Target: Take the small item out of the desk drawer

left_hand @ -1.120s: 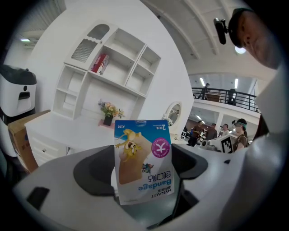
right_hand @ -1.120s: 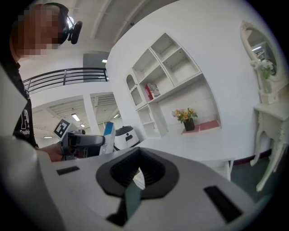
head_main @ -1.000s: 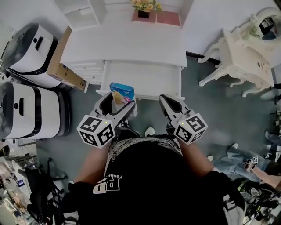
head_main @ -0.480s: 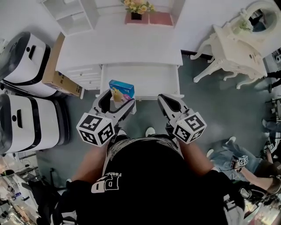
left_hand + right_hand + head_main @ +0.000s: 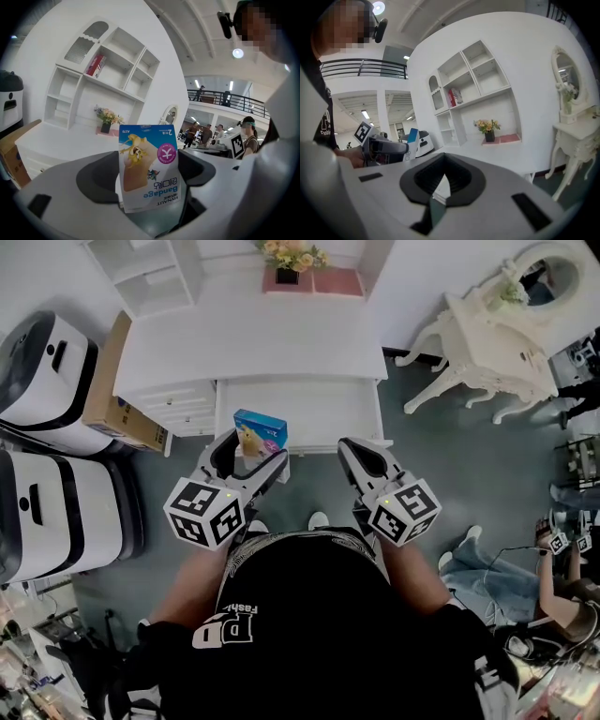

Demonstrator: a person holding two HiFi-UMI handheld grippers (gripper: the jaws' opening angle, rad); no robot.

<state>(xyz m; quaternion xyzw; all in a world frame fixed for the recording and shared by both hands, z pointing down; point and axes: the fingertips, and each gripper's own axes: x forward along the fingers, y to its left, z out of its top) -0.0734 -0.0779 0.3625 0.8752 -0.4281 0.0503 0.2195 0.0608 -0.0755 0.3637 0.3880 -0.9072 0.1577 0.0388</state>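
The small box (image 5: 147, 164) looks like glossy printed card, the left claw (image 5: 255, 451) and right claw (image 5: 362, 453) are smooth matt grey plastic with matt black linings, the counter (image 5: 253, 334) is smooth white paint, the carton (image 5: 117, 395) beside it is plain brown cardboard, and the floor (image 5: 441, 474) is dull grey.

The two grippers sit side by side, close in front of the person, pointing to the far side. The left gripper (image 5: 251, 457) has its jaws closed on a box (image 5: 261, 431), held upright. The right gripper (image 5: 356, 454) has its jaws pressed together, with nothing between them.
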